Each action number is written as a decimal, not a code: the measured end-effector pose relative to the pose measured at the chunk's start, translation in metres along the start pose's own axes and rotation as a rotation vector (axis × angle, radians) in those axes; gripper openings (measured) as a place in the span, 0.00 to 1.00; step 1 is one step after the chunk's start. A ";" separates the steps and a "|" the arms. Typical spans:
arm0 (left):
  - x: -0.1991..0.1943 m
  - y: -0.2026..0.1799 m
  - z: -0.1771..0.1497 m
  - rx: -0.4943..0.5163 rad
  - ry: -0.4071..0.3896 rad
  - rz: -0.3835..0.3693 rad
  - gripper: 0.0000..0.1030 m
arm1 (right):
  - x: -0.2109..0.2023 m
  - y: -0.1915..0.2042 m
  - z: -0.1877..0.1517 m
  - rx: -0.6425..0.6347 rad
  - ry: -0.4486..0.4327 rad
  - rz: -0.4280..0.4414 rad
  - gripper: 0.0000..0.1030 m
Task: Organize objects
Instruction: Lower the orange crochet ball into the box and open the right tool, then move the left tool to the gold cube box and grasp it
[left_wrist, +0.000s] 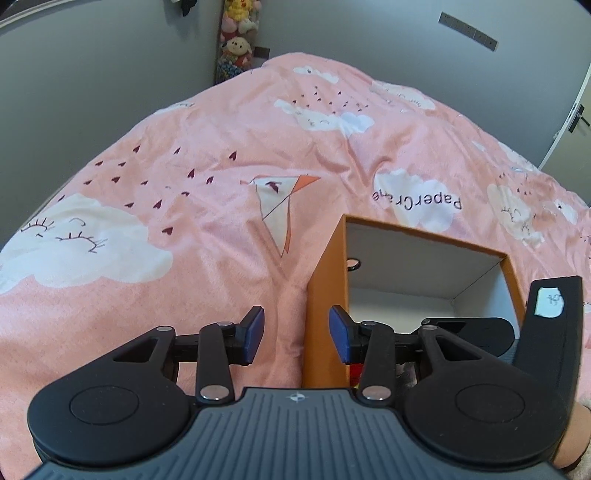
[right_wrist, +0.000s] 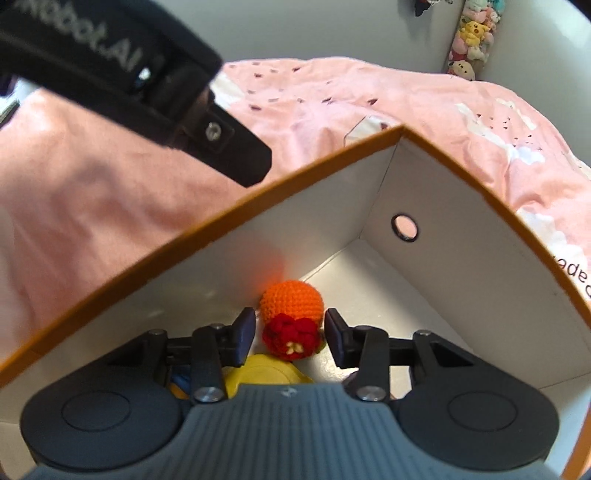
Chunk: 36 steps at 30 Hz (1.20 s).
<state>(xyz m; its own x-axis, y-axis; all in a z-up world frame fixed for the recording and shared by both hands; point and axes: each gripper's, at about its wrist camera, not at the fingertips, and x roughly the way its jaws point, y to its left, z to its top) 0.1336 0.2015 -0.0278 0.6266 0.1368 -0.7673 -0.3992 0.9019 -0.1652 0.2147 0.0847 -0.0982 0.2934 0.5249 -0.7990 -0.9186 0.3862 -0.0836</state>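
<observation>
An orange cardboard box (left_wrist: 325, 295) with white inner walls stands open-topped on the bed. My left gripper (left_wrist: 297, 334) is open and straddles the box's left wall, one blue pad outside and one inside, with bedding showing between the outer pad and the wall. My right gripper (right_wrist: 290, 339) is open and reaches down inside the box (right_wrist: 461, 277). A red crocheted toy (right_wrist: 291, 338) lies on the box floor between its fingers, with small gaps on both sides. An orange crocheted ball (right_wrist: 291, 301) rests just beyond it. A yellow item (right_wrist: 258, 373) lies partly hidden under the gripper.
A pink quilt (left_wrist: 184, 221) with cloud prints covers the bed around the box. A hanging column of plush toys (left_wrist: 238, 37) is against the grey wall behind. A door with a handle (left_wrist: 576, 118) is at the far right. The left gripper's black body (right_wrist: 110, 62) hangs over the box's left rim.
</observation>
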 end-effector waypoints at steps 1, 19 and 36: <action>-0.002 -0.001 0.000 0.005 -0.007 -0.003 0.47 | -0.004 0.000 0.000 0.003 -0.007 -0.004 0.43; -0.051 -0.098 -0.015 0.284 -0.155 -0.226 0.47 | -0.181 -0.047 -0.076 0.416 -0.314 -0.279 0.50; -0.003 -0.228 -0.046 0.894 0.017 -0.367 0.47 | -0.197 -0.116 -0.202 0.695 -0.249 -0.470 0.50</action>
<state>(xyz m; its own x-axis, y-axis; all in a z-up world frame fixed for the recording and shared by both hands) 0.1919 -0.0233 -0.0159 0.5985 -0.2157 -0.7715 0.4809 0.8670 0.1307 0.2096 -0.2166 -0.0513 0.7253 0.3139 -0.6127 -0.3422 0.9366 0.0748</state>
